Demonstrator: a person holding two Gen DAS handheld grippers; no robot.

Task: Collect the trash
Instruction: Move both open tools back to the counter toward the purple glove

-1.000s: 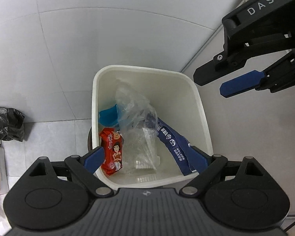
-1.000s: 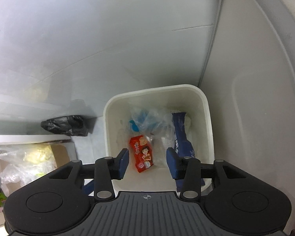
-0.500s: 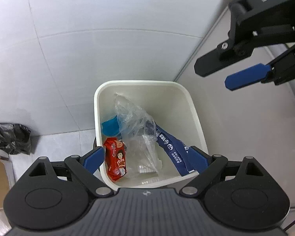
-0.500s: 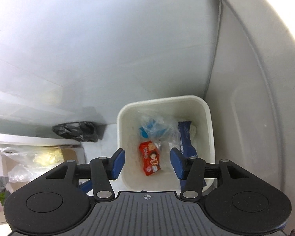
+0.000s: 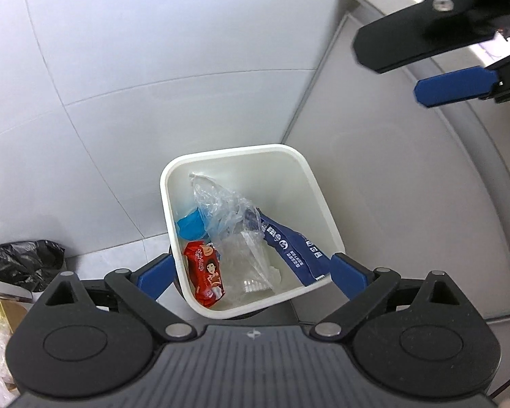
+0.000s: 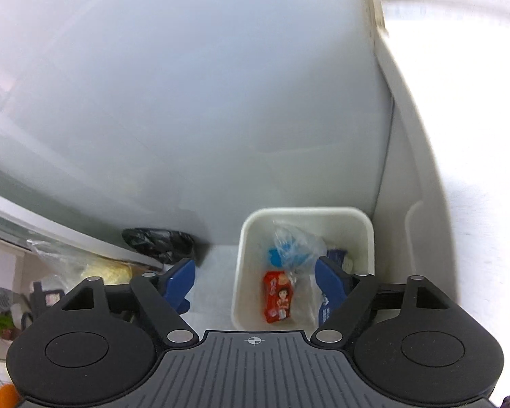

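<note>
Left gripper (image 5: 253,273): jaws spread wide, nothing between the blue pads, which sit apart on either side of the bin's near end in the left wrist view; the jaws have just been opening a little further. Right gripper (image 6: 255,282): jaws also wide and empty, having just been opening; from its own camera the pads frame the near part of the bin from above. In the left wrist view the right gripper also shows at upper right, black finger and blue pad clearly parted, well above the bin. White square bin (image 5: 317,200) stands on the pale floor in a corner, just beside a grey panel on its right. Inside the bin, nearest: red snack wrapper (image 5: 205,278) with a printed figure, lying against the left wall. Beside it, centre: crumpled clear plastic bag (image 5: 234,234), its top reaching toward the far wall. To the right: dark blue wrapper (image 5: 290,251) with white print, leaning with its near end over the bin's rim. Behind the red wrapper: a bright blue item (image 5: 188,226), partly covered by the clear bag, type not identifiable. Farther left on the floor, against the wall: crumpled black bag (image 5: 23,263). Beyond everything: plain grey-white tiled wall (image 5: 152,51).
</note>
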